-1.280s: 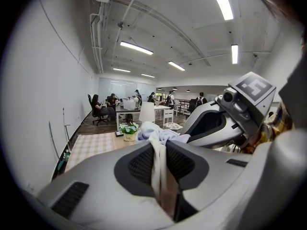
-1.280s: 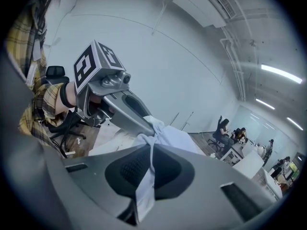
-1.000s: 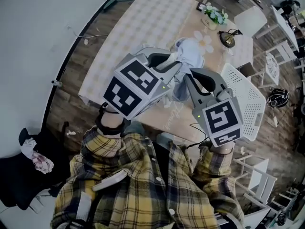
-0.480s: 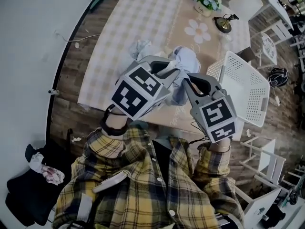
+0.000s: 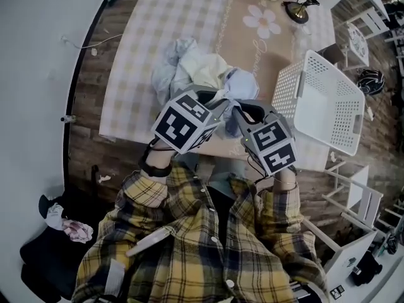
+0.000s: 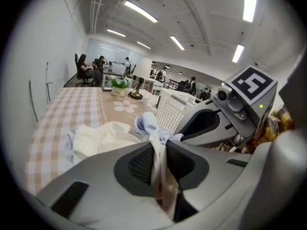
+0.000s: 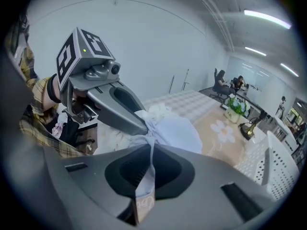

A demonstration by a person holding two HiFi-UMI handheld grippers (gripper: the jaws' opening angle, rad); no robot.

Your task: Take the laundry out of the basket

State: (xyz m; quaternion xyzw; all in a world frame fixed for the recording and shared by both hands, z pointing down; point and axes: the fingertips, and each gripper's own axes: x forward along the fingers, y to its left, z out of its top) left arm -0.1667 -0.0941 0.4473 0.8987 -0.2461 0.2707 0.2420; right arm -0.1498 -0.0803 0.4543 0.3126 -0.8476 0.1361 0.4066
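Checked cloth covers the worktop (image 5: pixel 158 17), and both claws sit side by side at its near edge. The left claw (image 5: pixel 222 98) is clenched on a twisted fold of the pale blue garment (image 5: pixel 243 83). The right claw (image 5: pixel 235 110) pinches another strip of it, probably so the piece stays controlled between them. The garment sits just against the heap of cream and blue laundry (image 5: pixel 189 65) lying on the cloth. Further right, the white basket (image 5: pixel 331 103) lies tipped and looks empty, so the job seems nearly done.
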